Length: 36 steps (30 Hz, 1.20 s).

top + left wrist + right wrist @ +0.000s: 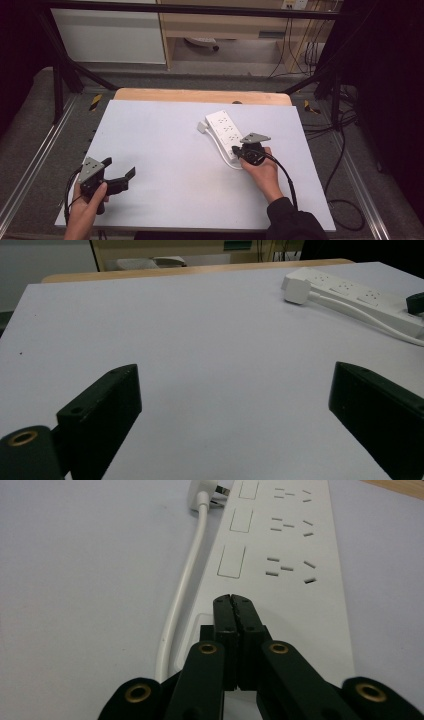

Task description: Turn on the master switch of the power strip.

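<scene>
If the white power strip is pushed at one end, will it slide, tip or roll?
The power strip lies flat and long on the smooth table, so it would probably slide or pivot, not tip or roll. Its body looks like rigid plastic. Its white cable looks bendy and would likely trail behind with the plug.

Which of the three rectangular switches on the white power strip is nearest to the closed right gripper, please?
The largest-looking switch in the right gripper view, lowest of the three on the power strip. It lies just beyond the shut right gripper; the other two sit farther up towards the plug.
</scene>
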Each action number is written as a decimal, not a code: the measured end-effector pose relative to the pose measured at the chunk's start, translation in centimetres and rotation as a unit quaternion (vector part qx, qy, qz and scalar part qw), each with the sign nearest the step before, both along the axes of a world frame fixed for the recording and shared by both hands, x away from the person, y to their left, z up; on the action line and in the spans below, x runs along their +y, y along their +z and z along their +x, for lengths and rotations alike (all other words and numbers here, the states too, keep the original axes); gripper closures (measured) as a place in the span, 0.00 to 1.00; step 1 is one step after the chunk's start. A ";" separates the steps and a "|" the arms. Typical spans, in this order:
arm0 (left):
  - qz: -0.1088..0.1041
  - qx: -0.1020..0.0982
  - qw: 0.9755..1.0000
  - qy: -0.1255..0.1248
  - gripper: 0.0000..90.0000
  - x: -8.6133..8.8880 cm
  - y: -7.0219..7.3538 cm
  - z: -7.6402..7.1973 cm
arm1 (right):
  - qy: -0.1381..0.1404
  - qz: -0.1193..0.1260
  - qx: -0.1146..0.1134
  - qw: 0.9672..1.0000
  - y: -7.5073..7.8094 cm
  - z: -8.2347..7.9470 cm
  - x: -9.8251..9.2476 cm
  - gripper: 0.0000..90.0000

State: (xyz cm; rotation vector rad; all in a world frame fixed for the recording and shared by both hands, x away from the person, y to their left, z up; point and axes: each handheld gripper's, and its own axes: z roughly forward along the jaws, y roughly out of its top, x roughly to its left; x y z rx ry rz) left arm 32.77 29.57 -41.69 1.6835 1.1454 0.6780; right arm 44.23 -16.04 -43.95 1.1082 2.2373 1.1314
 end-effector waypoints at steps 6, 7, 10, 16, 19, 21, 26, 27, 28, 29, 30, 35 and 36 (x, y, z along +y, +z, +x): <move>0.001 0.000 1.000 0.001 0.07 0.0 0.0 0.0 | 0.002 -0.001 0.002 1.000 0.0 0.0 0.0 1.00; 0.001 0.000 1.000 0.001 0.07 0.0 0.0 0.0 | 0.002 -0.001 0.002 1.000 0.0 0.0 0.0 1.00; 0.000 0.001 1.000 0.001 0.07 0.0 0.0 0.0 | 0.002 -0.001 0.003 1.000 0.0 0.0 0.0 1.00; 0.001 0.001 1.000 0.001 0.07 0.0 0.0 0.0 | 0.001 -0.002 0.002 1.000 0.0 0.0 0.0 1.00; 0.001 0.001 1.000 0.001 0.07 0.0 0.0 0.0 | 0.001 -0.001 0.004 1.000 0.0 0.0 0.0 1.00; 0.002 0.002 1.000 0.002 0.07 0.0 0.0 0.0 | 0.000 -0.002 0.003 1.000 0.0 0.0 0.0 1.00; 0.001 0.002 1.000 0.002 0.07 0.0 0.0 0.0 | 0.000 0.000 0.004 1.000 0.0 0.0 0.0 1.00; 0.001 0.002 1.000 0.002 0.07 0.0 0.0 0.0 | 0.000 0.000 0.004 1.000 0.0 0.0 0.0 1.00; 0.001 0.002 1.000 0.002 0.07 0.0 0.0 0.0 | 0.000 0.001 0.005 1.000 0.0 0.0 0.0 1.00; 0.001 0.002 1.000 0.002 0.07 0.0 0.0 0.0 | 0.000 0.001 0.005 1.000 0.0 0.0 0.0 1.00; 0.001 0.002 1.000 0.002 0.07 0.0 0.0 0.0 | -0.001 0.002 0.005 1.000 0.0 0.0 0.0 1.00; 0.003 0.003 1.000 0.002 0.07 0.0 -0.1 0.0 | -0.001 0.003 0.006 1.000 -0.1 0.0 -0.1 1.00; 0.002 0.003 1.000 0.002 0.07 0.0 -0.1 0.0 | -0.001 0.003 0.006 1.000 -0.1 0.1 -0.1 1.00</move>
